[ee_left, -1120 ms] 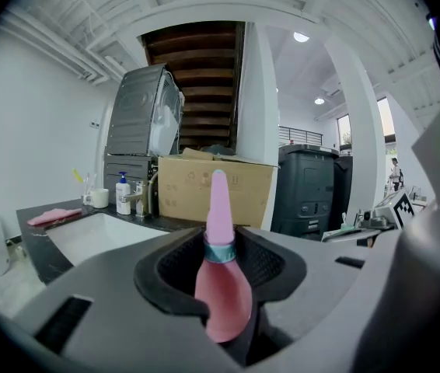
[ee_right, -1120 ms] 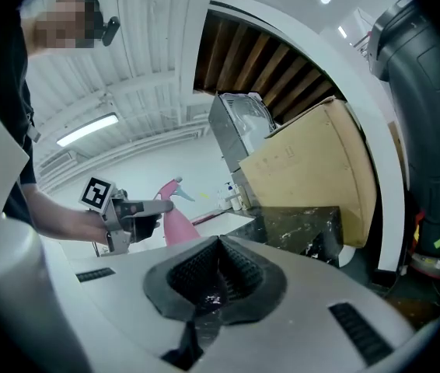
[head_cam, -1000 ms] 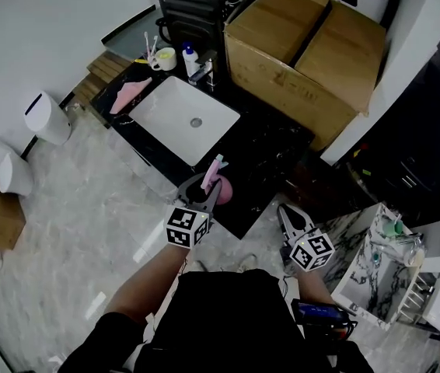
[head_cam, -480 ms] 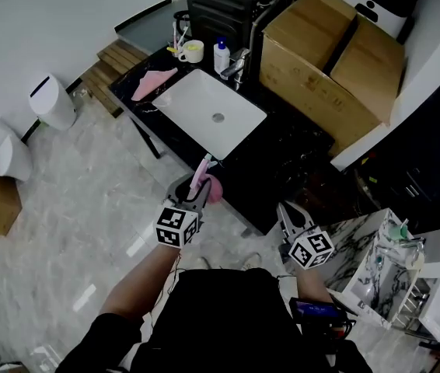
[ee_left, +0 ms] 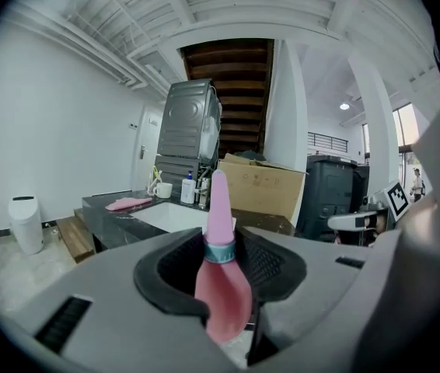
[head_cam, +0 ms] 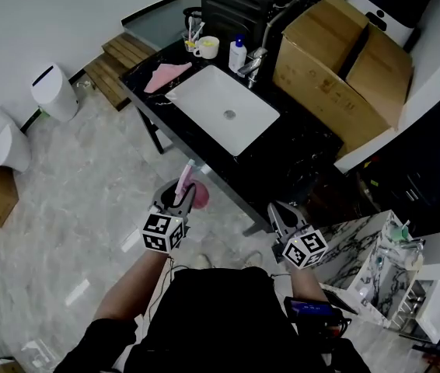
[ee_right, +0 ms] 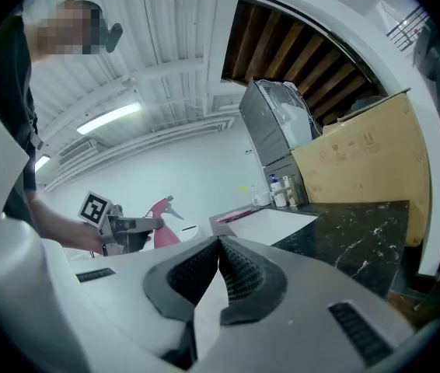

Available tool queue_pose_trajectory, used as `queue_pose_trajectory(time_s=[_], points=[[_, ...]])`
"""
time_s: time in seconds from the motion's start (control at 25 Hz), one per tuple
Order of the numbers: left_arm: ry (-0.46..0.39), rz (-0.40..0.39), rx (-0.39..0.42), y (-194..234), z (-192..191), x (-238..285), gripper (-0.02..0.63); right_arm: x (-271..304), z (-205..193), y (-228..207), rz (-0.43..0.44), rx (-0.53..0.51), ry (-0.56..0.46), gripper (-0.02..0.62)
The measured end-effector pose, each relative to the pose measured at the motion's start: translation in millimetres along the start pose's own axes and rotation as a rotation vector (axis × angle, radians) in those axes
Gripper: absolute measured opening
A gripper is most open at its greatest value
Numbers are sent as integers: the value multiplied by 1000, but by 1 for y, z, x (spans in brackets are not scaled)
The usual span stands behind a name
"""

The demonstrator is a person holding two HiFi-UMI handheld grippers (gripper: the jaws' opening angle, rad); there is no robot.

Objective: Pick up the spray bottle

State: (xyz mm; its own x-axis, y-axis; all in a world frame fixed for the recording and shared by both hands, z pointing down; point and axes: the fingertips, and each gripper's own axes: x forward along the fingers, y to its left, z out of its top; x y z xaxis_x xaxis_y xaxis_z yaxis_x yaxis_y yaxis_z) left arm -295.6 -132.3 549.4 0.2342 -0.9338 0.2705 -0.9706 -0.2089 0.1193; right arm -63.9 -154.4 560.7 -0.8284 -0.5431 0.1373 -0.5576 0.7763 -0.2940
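Note:
A pink spray bottle (head_cam: 186,188) with a teal collar stands upright between the jaws of my left gripper (head_cam: 179,201), which is shut on its body, out over the marble floor in front of the counter. In the left gripper view the bottle (ee_left: 221,274) fills the gap between the pads, nozzle up. My right gripper (head_cam: 279,217) hovers to the right near the counter's corner, shut with nothing in it; its pads meet in the right gripper view (ee_right: 219,264). That view also shows the bottle (ee_right: 161,229) held off to the left.
A black counter (head_cam: 298,150) carries a white sink (head_cam: 224,115), a pink cloth (head_cam: 165,74), a mug (head_cam: 207,47), a white pump bottle (head_cam: 237,54) and a large cardboard box (head_cam: 336,68). A white bin (head_cam: 51,93) stands at left, a marble-patterned rack (head_cam: 375,266) at right.
Both grippers have drawn back from the counter, which now lies farther up the head view. The left gripper has carried the pink bottle off the counter's edge to above the floor.

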Motion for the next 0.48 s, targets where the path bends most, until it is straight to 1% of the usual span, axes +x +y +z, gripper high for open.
queue_pose_trajectory(time_s=[0.2, 0.48], points=[[4, 19, -12, 19, -12, -25, 133, 11, -7, 26, 33, -13, 9, 26], [17, 22, -30, 33, -28, -51, 134, 17, -16, 46, 22, -23, 22, 26]])
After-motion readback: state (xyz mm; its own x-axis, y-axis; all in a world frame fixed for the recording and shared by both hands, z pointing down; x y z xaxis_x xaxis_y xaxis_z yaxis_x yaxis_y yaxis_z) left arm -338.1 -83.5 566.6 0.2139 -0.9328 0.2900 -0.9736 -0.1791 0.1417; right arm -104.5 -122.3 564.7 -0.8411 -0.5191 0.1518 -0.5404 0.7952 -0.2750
